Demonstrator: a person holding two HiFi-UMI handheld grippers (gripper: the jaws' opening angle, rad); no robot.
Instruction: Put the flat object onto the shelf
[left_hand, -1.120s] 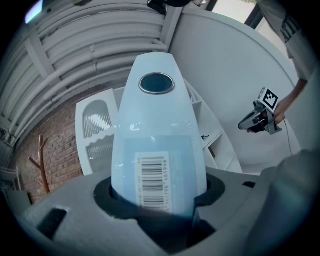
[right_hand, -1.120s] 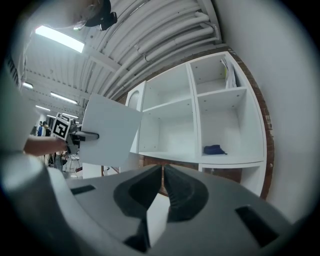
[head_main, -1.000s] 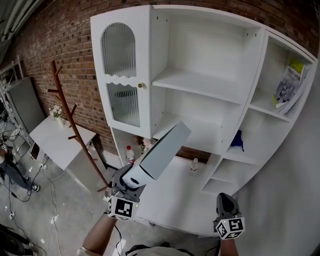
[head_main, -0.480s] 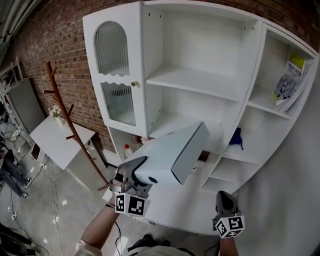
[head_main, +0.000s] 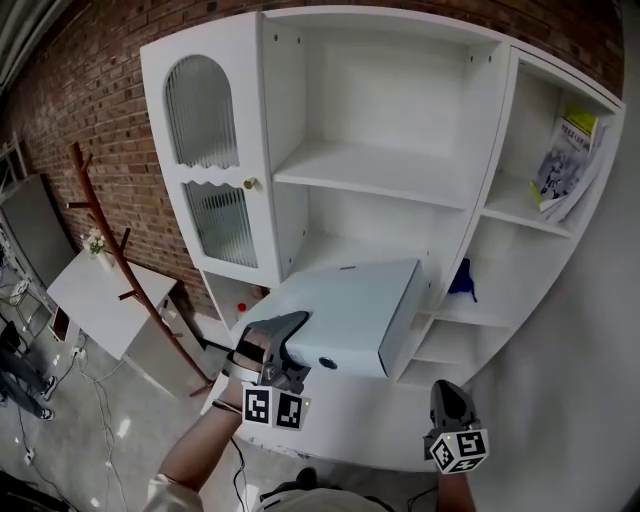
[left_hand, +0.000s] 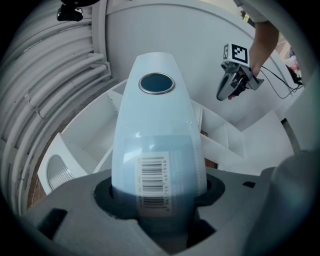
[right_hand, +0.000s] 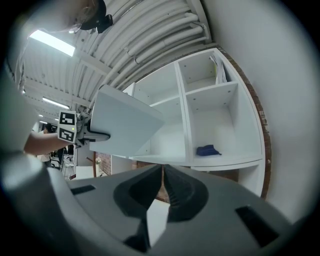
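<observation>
A pale blue ring binder (head_main: 350, 310) lies nearly level in front of the white shelf unit (head_main: 380, 170). Its far edge reaches toward the middle bay's lower board (head_main: 330, 248). My left gripper (head_main: 288, 348) is shut on the binder's spine end. In the left gripper view the spine (left_hand: 157, 145), with its finger hole and barcode label, fills the space between the jaws of the left gripper (left_hand: 157, 202). My right gripper (head_main: 450, 405) hangs low at the right, shut and empty, away from the binder. Its jaws meet in the right gripper view (right_hand: 162, 175), where the binder (right_hand: 122, 125) shows at the left.
Magazines (head_main: 560, 165) lean in the upper right compartment. A blue cloth (head_main: 462, 280) lies in the compartment below. The cabinet's left bay has a ribbed glass door (head_main: 205, 150). A wooden coat rack (head_main: 110, 260) and a small white table (head_main: 100, 300) stand at the left.
The binder has swung from a tilted, edge-on pose to lying nearly flat, and has moved right and closer to the middle shelf. The right gripper has stayed in place.
</observation>
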